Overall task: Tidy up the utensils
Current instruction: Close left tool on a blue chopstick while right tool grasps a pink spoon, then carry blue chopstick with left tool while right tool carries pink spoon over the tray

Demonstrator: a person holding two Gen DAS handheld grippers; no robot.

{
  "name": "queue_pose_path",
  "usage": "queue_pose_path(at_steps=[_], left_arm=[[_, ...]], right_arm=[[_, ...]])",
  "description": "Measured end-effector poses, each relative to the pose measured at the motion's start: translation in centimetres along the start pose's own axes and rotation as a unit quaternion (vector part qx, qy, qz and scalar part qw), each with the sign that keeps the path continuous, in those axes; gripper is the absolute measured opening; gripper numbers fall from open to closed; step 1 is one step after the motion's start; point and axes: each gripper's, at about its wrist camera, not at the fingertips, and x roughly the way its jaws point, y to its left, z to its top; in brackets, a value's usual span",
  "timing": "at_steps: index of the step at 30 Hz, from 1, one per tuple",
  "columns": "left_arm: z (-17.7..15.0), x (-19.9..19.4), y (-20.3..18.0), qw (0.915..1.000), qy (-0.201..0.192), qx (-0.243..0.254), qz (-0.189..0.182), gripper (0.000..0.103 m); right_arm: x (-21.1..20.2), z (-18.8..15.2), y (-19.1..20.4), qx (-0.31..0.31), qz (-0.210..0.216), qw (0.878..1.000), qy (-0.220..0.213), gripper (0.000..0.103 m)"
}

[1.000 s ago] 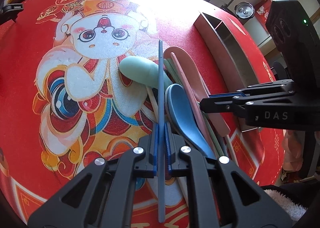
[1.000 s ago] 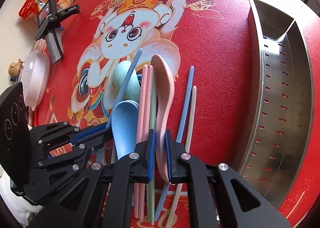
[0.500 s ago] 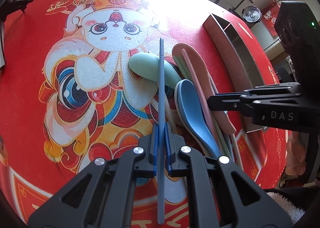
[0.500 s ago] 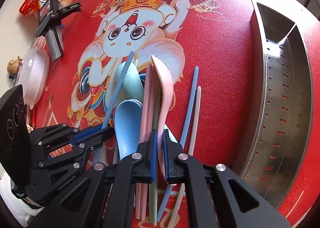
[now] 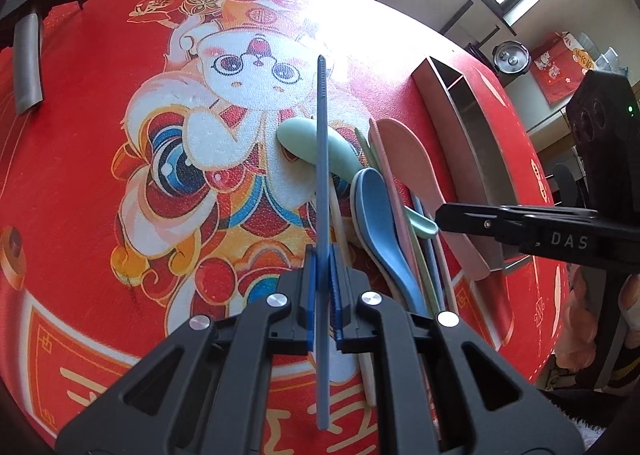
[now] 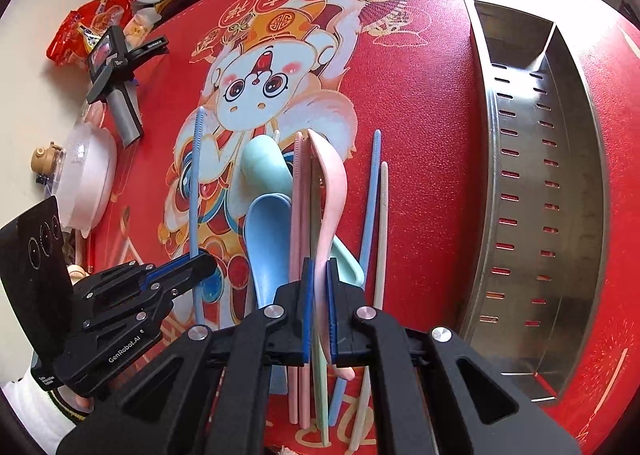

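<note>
Over the red printed table mat w/ the cartoon animal, both grippers are off the surface, each pinching one utensil.

Left gripper: jaws pressed together on a long thin blue chopstick. Its long axis runs straight along the fingers, ridged tip pointing away from the cam toward the animal's face, butt end sticking back under the gripper body. From the right wrist cam the same stick stands near-vertical in frame, left of the pile.

Right gripper: jaws pressed together on a pale pink plastic spoon, held on edge by the handle; bowl end points away from the cam, handle tip pokes out below the pads.

On the mat btw the two: mint green spoon, blue spoon, pink chopsticks, another blue chopstick and a cream one, all lying roughly parallel, tips away from the cams.

Perforated stainless steel utensil tray w/ a divider sits at the mat's right edge, long axis parallel to the pile, well apart from both held pieces.
</note>
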Motion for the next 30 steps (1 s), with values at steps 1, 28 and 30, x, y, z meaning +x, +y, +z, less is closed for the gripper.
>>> queue_pose_path(at_steps=[1, 28, 30], left_arm=[[0.0, -0.3, -0.1, 1.0000, -0.002, 0.001, -0.002, 0.010], [4.9, -1.7, -8.4, 0.9974, -0.010, 0.069, -0.021, 0.010], [5.7, -1.1, -9.8, 0.9968, -0.006, 0.072, -0.035, 0.010]], right_arm=[[-0.1, -0.1, 0.0, 0.001, 0.003, 1.000, -0.002, 0.006], [-7.5, -1.5, -6.1, 0.076, -0.001, 0.992, -0.100, 0.006], [-7.8, -1.7, -7.6, 0.095, -0.008, 0.990, -0.105, 0.006]])
